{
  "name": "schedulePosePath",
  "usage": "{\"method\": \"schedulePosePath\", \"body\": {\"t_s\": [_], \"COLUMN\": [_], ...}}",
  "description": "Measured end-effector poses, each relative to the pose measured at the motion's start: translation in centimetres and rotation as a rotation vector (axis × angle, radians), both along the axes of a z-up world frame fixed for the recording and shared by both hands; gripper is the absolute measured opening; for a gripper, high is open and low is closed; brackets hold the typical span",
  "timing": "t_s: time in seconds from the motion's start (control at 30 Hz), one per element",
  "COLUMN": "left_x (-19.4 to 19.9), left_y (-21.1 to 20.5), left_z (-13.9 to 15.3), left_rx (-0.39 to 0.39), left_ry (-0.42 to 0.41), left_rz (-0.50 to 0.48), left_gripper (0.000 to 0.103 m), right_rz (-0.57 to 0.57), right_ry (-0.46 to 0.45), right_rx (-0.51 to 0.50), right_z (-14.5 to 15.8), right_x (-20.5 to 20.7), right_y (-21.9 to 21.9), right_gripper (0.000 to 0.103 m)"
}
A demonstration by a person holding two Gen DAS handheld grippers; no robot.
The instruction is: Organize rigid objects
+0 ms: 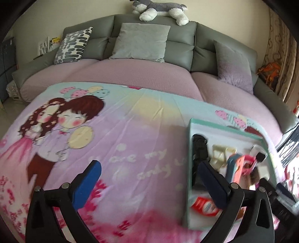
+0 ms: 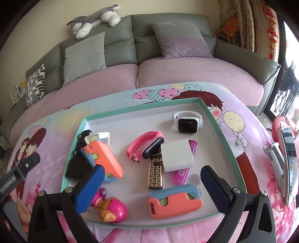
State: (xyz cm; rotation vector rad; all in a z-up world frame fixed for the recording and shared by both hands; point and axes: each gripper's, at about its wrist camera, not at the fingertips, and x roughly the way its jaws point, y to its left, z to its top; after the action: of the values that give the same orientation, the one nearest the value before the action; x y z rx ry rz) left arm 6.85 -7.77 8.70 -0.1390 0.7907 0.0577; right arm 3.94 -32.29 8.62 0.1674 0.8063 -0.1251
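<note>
A shallow tray with a green rim (image 2: 220,130) lies on the cartoon-print cloth and holds several small items. Among them are a white smartwatch (image 2: 187,120), a pink fitness band (image 2: 145,142), a white box (image 2: 176,157), a gold-and-black patterned case (image 2: 156,173), two orange-and-blue toys (image 2: 174,201) (image 2: 103,158), a black item (image 2: 76,168) and a pink doll (image 2: 110,207). My right gripper (image 2: 152,170) hangs open over the tray's near half, holding nothing. My left gripper (image 1: 149,166) is open above bare cloth, left of the tray (image 1: 189,149), its right finger overlapping the tray's edge.
A grey sofa (image 1: 183,48) with pink seat covers, several cushions and a plush dog (image 1: 158,9) stands behind the cloth. A phone (image 2: 288,158) and a silver device (image 2: 273,158) lie right of the tray. Curtains (image 2: 241,24) hang at the far right.
</note>
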Motion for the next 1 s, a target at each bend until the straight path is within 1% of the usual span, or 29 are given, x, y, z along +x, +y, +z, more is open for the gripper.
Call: {"method": "schedulePosePath", "body": {"t_s": [0.1, 0.27, 0.47, 0.57, 0.7, 0.9, 1.0], "left_x": [-1.6, -4.1, -6.7, -7.6, -8.6, -9.8, -10.2], "left_y": [0.6, 1.5, 1.9, 2.0, 2.2, 1.8, 1.7], "left_z": [-0.4, -0.7, -0.2, 0.0, 0.1, 0.1, -0.1], "left_rx": [0.039, 0.069, 0.102, 0.121, 0.116, 0.139, 0.135], "left_ry": [0.021, 0.042, 0.059, 0.078, 0.092, 0.110, 0.122], "left_rz": [0.019, 0.046, 0.030, 0.037, 0.020, -0.002, -0.015], "left_gripper": [0.103, 0.103, 0.103, 0.103, 0.103, 0.103, 0.103], "right_rz": [0.006, 0.040, 0.077, 0.079, 0.072, 0.065, 0.051], "right_ry": [-0.005, 0.015, 0.009, 0.016, 0.018, 0.017, 0.015], "right_rx": [-0.043, -0.067, -0.123, -0.116, -0.115, -0.108, -0.110], "right_z": [0.2, -0.6, -0.3, -0.3, -0.4, -0.3, -0.4], "right_x": [-1.7, -4.5, -7.8, -9.1, -10.4, -11.4, -11.7], "right_y": [0.9, 2.4, 4.0, 4.1, 4.3, 4.5, 4.5], "right_gripper": [0.103, 0.103, 0.103, 0.103, 0.103, 0.103, 0.103]}}
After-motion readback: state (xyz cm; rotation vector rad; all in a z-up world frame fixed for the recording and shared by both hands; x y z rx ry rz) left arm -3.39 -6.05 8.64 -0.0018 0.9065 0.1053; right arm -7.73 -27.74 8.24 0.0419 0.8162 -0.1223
